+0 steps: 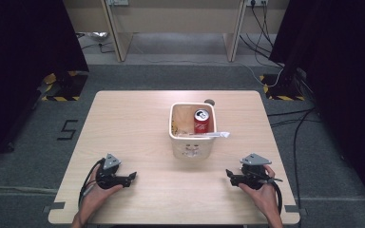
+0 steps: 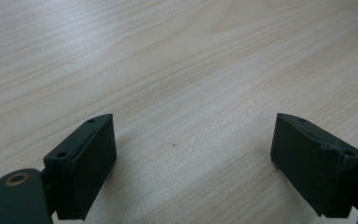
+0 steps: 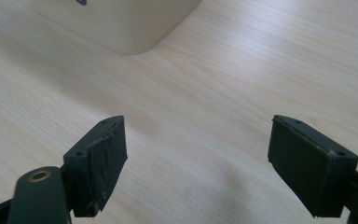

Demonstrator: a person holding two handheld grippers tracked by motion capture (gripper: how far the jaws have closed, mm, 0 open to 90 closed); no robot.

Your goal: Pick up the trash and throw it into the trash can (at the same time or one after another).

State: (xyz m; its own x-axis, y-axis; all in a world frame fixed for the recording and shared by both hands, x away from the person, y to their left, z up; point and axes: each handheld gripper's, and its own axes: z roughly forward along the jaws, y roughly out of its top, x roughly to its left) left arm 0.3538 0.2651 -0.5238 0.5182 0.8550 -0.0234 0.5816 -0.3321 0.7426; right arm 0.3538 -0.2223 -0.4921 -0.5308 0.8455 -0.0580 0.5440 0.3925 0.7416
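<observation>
A cream plastic bin [image 1: 191, 145] stands at the middle of the wooden table [image 1: 133, 118]. Inside it a red soda can [image 1: 201, 120] stands upright, and a white wrapper [image 1: 209, 135] lies across its front rim. My left gripper [image 1: 133, 176] rests near the front left of the table, held in a hand, jaws pointing right. In its own view the left gripper [image 2: 193, 140] is open over bare wood. My right gripper [image 1: 228, 175] rests at the front right, jaws pointing left. Seen in its own view, the right gripper [image 3: 196, 140] is open, with the bin's lower corner [image 3: 126, 23] ahead.
A small dark round spot [image 1: 209, 101] sits on the table just behind the bin. Cables [image 1: 294, 123] run over the grey floor on the right. Wooden furniture legs [image 1: 116, 38] stand beyond the table. Bare wood lies between the two grippers.
</observation>
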